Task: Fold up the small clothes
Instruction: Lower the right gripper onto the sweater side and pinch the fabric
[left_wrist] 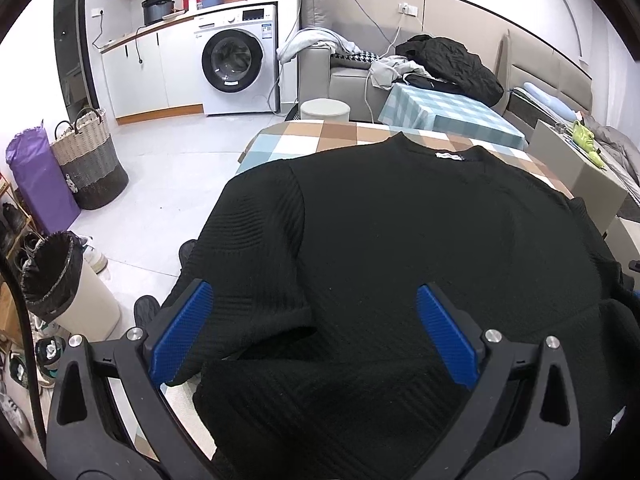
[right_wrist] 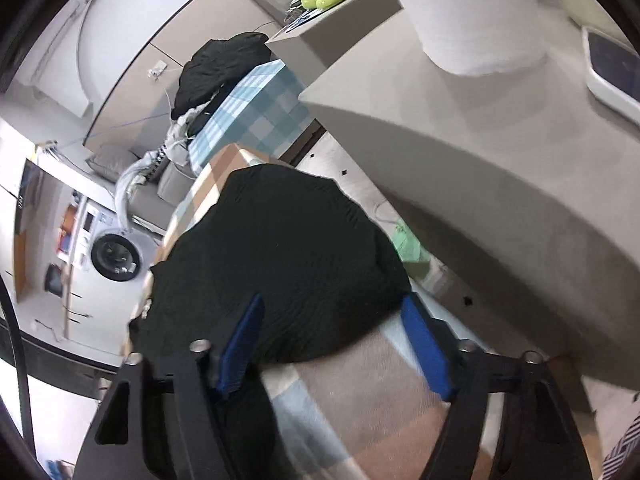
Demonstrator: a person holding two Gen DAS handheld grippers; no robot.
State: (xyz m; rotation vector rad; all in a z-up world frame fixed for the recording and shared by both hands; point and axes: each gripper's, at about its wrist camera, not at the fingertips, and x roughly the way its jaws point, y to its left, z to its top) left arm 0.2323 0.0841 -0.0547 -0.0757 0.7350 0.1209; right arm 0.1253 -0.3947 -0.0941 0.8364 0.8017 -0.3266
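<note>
A bench [left_wrist: 332, 136] under a checked cloth stands in a lived-in room — laundry basket [left_wrist: 90, 168] at left, then a washing machine [left_wrist: 236, 62], then a sofa [left_wrist: 352, 76]. A black ribbed sweater [left_wrist: 400, 232] (label at the collar) lies spread across it. The left hand-held gripper [left_wrist: 314, 332] hovers spread apart above its near sleeve; the right hand-held gripper [right_wrist: 334, 348] straddles its edge, part-open, pads not pressing.

Black top [left_wrist: 400, 248]: I lose lower hem below frame edge, right sleeve beyond right edge. Checked tablecloth [left_wrist: 320, 136] mostly hidden beneath. Right wrist view motion-blurred; I cannot read washing machine [right_wrist: 116, 256] panel.
</note>
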